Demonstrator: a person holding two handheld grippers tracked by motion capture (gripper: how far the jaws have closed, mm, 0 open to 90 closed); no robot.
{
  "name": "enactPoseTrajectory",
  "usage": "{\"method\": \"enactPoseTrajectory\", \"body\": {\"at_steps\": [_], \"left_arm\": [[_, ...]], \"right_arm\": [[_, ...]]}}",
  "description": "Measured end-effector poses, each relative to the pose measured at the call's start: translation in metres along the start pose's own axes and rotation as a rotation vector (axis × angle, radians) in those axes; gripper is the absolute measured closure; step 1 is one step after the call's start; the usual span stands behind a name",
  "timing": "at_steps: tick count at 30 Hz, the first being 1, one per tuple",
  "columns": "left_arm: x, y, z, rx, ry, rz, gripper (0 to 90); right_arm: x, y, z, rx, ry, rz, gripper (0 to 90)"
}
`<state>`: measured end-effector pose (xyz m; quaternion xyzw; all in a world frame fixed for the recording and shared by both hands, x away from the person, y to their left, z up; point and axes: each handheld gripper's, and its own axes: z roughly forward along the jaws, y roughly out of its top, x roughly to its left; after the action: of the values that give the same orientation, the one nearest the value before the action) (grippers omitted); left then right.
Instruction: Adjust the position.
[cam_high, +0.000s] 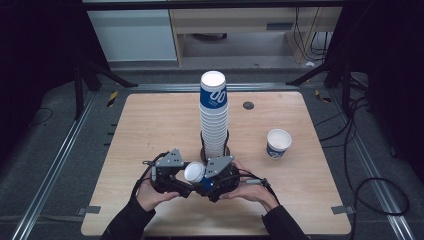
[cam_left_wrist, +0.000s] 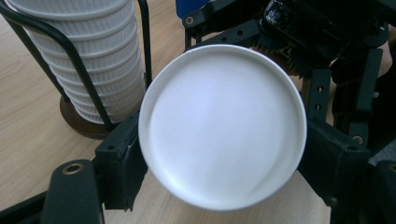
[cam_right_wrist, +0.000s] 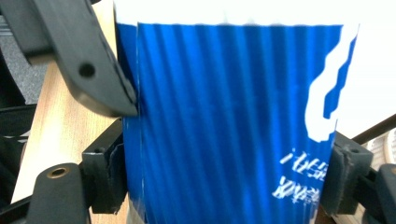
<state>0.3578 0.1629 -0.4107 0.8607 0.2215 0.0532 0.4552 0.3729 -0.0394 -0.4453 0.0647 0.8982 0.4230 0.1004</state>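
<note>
A: Where is the blue paper cup (cam_high: 196, 173) right now?

B: Low over the near edge of the wooden table (cam_high: 150, 130), between both hands, just in front of the tall stack of cups (cam_high: 214, 117). It lies tipped on its side, with its white bottom facing up and toward the camera in the high view.

A: What is the right gripper (cam_high: 212, 180) doing?

B: It is clenched on the cup. In the right gripper view the ribbed blue wall with white lettering sits between its two black pads (cam_right_wrist: 343, 175), and both pads press against it.

A: And the left gripper (cam_high: 175, 179)?

B: It grasps the same cup, at the bottom end. In the left gripper view the round white base (cam_left_wrist: 223, 126) sits squarely between its pads (cam_left_wrist: 122, 161), which touch the rim on both sides. The right gripper's black frame sits just behind the cup.

A: What holds the stack?

B: A black wire holder (cam_left_wrist: 81, 77) on a dark round foot; the stack's ribbed white rims stand inside its bars.

A: Anything else on the table?

B: A single cup (cam_high: 278, 143) stands upright, mouth open, well apart to the right of the stack.
</note>
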Motion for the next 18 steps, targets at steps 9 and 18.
{"method": "enactPoseTrajectory", "body": {"at_steps": [9, 18], "left_arm": [[0.0000, -0.0005, 0.0005, 0.009, -0.008, -0.002, 25.2], [0.0012, -0.0010, -0.0017, 0.007, -0.001, -0.007, 26.1]], "right_arm": [[0.0011, 0.0007, 0.0011, 0.002, -0.001, -0.009, 19.7], [-0.0002, 0.0012, 0.0022, -0.010, -0.007, 0.025, 10.7]]}}
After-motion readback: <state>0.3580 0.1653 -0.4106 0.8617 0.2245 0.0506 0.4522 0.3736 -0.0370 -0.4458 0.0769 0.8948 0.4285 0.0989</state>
